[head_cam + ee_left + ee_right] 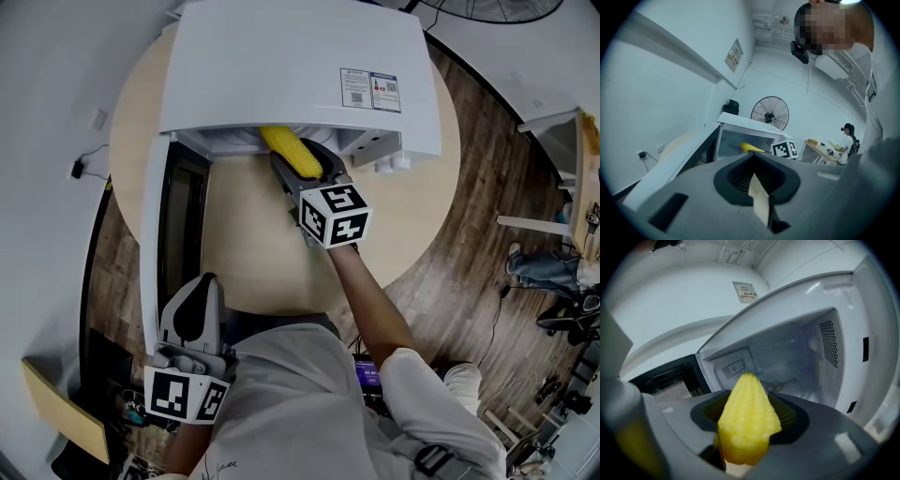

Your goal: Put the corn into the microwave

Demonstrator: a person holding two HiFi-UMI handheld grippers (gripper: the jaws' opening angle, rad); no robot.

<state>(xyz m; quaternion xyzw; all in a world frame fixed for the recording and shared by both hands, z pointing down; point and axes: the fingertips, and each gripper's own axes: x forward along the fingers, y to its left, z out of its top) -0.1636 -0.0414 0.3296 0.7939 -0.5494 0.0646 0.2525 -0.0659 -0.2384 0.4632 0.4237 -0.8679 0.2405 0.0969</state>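
Observation:
A yellow corn cob [747, 418] sits lengthwise between the jaws of my right gripper [749, 405], which is shut on it. Its tip points into the open cavity [787, 357] of the white microwave [300, 66]. In the head view the corn [289, 150] is at the cavity's mouth, with the right gripper [302, 169] just behind it. The microwave door [155, 234] is swung open to the left. My left gripper [192, 319] hangs low beside the door's near end, shut with nothing in it. The left gripper view also shows the corn [752, 148].
The microwave stands on a round wooden table [253, 272]. A standing fan [770, 112] is behind it. A person [846, 140] stands at a desk far right. A small yellow-topped table [61, 408] is at my lower left on the wood floor.

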